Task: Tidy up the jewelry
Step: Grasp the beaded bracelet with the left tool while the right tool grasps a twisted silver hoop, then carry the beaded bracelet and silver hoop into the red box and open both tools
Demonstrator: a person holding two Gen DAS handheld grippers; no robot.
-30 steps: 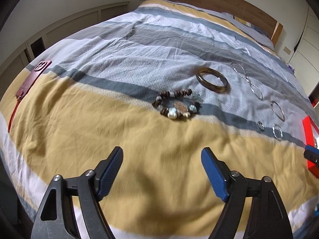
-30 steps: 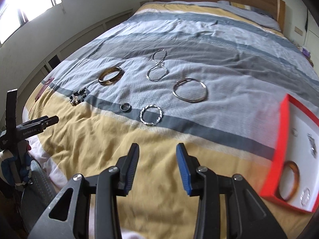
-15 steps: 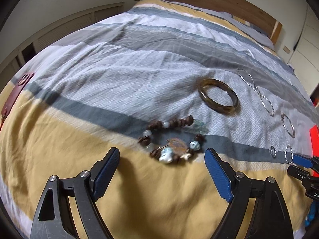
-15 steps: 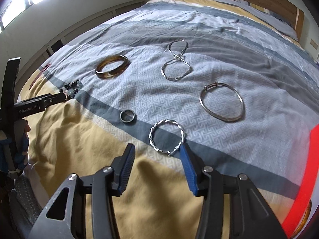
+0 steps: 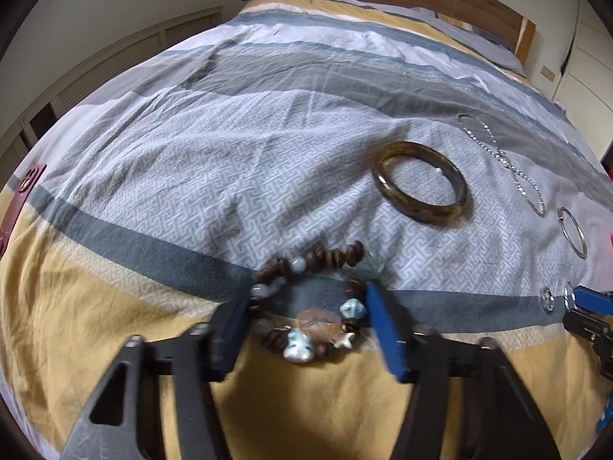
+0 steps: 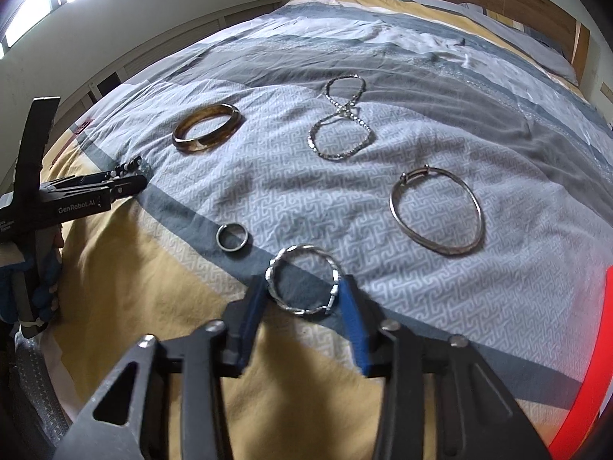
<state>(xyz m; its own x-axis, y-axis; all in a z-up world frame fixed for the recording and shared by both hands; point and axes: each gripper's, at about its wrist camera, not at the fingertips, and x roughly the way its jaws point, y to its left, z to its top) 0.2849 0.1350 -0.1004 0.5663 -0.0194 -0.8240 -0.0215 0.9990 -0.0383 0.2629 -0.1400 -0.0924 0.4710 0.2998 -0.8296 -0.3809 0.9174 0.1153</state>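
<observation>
Left hand-held gripper (image 5: 306, 322) down on the bed (image 5: 268, 145), jaws closing around the beaded bracelet (image 5: 312, 303), pads just at its sides; firm grip not yet certain. Right hand-held gripper (image 6: 302, 301) likewise closing, twisted silver bangle (image 6: 304, 280) between the pads, lying flat on the cover.

Outward in the right wrist view: small ring (image 6: 231, 236) at ten o'clock of the bangle, thin silver bangle (image 6: 436, 211) at two o'clock, amber bangle (image 6: 207, 128) farther off at eleven, silver chain (image 6: 341, 122) in a figure-eight at twelve.

Judged from this: early to middle of the sorting. Six pieces on the bed, none lifted yet, two about to be picked.

Red tray (image 6: 582, 375) only as an edge at four o'clock, well apart from the bangles; contents not visible here, so cannot tell what is already stored.
</observation>
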